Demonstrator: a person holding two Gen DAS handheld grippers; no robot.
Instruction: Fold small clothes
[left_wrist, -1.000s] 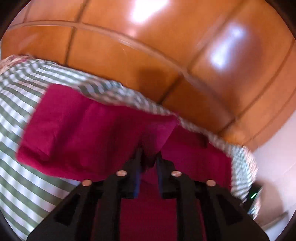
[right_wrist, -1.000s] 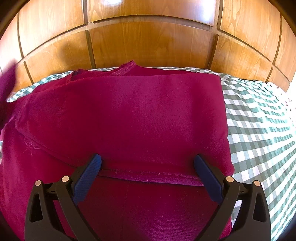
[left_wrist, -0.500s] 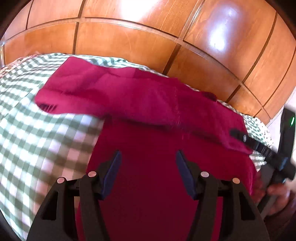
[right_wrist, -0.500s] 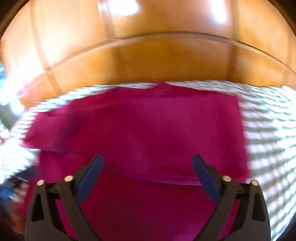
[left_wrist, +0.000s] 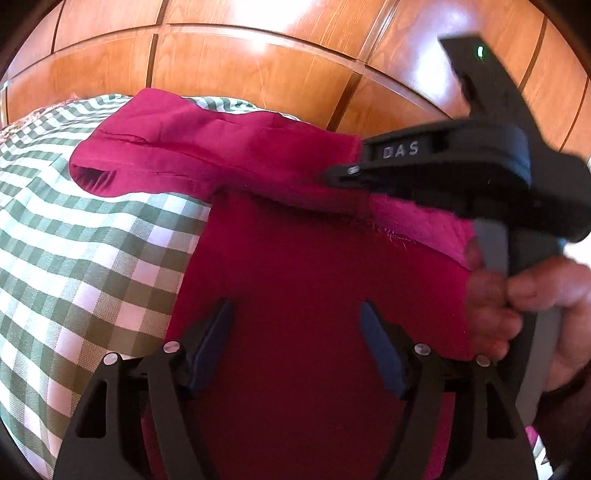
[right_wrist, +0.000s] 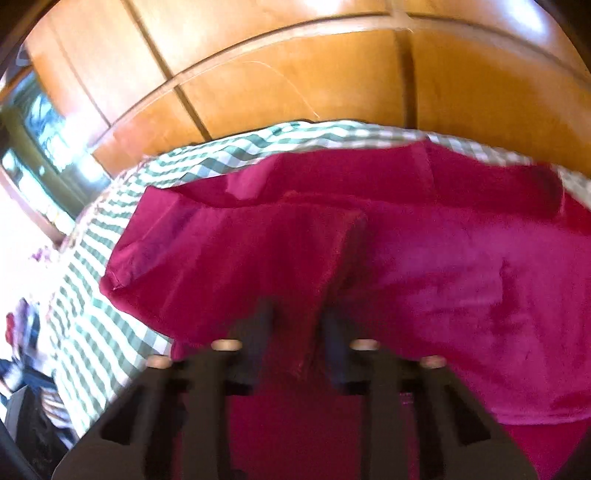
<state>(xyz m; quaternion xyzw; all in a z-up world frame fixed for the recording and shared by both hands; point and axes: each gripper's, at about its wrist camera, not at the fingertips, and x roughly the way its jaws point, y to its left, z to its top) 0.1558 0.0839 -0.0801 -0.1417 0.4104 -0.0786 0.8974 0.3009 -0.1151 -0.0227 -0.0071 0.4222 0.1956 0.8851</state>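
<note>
Checked cloth (left_wrist: 92, 266), magenta garment (left_wrist: 317, 280) half-folded

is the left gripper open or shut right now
Open. In the left wrist view the left gripper has its blue-padded fingers spread wide over the magenta garment, with no cloth pinched between them.
</note>
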